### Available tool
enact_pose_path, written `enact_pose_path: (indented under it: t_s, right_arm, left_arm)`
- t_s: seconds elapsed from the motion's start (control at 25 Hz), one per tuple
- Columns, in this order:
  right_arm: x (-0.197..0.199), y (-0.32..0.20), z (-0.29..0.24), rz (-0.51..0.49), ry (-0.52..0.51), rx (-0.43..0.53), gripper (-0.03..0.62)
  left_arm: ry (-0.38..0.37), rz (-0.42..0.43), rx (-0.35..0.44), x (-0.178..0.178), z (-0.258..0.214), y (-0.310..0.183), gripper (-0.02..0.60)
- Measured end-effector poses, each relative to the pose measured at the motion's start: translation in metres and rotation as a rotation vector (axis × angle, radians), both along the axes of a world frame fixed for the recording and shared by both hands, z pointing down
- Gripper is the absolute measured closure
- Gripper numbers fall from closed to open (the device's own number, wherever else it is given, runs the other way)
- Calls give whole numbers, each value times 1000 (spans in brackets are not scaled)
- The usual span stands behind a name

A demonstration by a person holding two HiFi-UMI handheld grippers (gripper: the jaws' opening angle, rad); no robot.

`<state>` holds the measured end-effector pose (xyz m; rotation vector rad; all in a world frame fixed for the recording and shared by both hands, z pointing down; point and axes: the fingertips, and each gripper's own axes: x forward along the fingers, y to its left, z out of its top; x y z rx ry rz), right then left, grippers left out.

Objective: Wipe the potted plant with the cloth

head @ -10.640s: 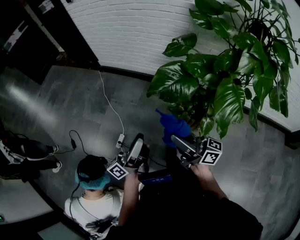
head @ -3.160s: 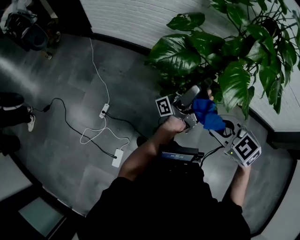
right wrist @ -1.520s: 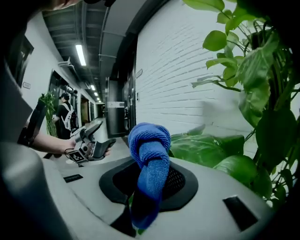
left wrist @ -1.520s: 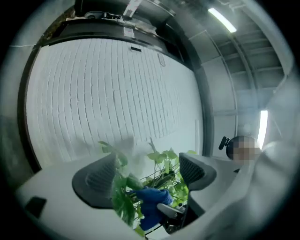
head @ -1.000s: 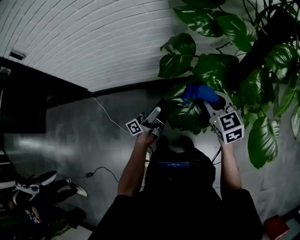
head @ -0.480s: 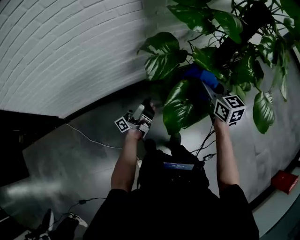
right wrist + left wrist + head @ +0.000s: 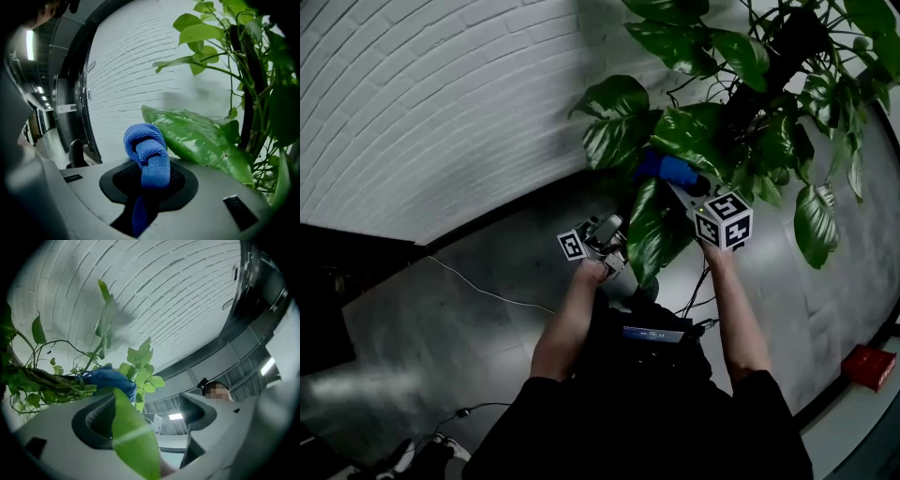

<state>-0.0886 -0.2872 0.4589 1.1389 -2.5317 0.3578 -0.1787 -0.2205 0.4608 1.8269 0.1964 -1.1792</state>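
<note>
While the left gripper gapes, seemingly round a thin leaf, the right gripper, clamping the cloth, faces a broad leaf crosswise just ahead.

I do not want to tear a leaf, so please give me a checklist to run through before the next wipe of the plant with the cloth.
1. Cloth gripped: ok. The jaws of the right gripper are shut on the blue cloth.
2. Cloth wad sticks out past the jaws: ok.
3. Leaf in place for support: ok. A leaf stands between the jaws of the left gripper.
4. That leaf clamped: not ok. The jaws are apart, and a gap shows beside it.
5. Cloth touching the big leaf: cannot tell. It lies just beyond the cloth.
</note>
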Motion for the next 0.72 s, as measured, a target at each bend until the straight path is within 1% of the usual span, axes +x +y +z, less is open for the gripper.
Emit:
enact_pose_path:
  t_s: [0.08,0.16,0.36,0.48,0.64,0.72]
  right_arm:
    - [-11,12,13,-50,-6,-31,486]
    - [-19,25,23,-85,-23,-55,487]
    - [-33,55,32,-146,-68,-88,487]
    - [-41,76,35,-179,-81,-105,487]
    - [-58,108,38,-285,-68,-131,487]
    - [-61,119,32,-319,-70,-126,487]
  left_arm:
    - [27,-11,-21,2,0,3,161]
    - [33,-17,-39,4,1,5,161]
    - [12,-20,-45,8,1,11,161]
    - [-1,-31,-61,9,4,13,161]
    - [-10,-51,-79,4,12,14,161]
    - [-12,-59,-85,2,17,15,161]
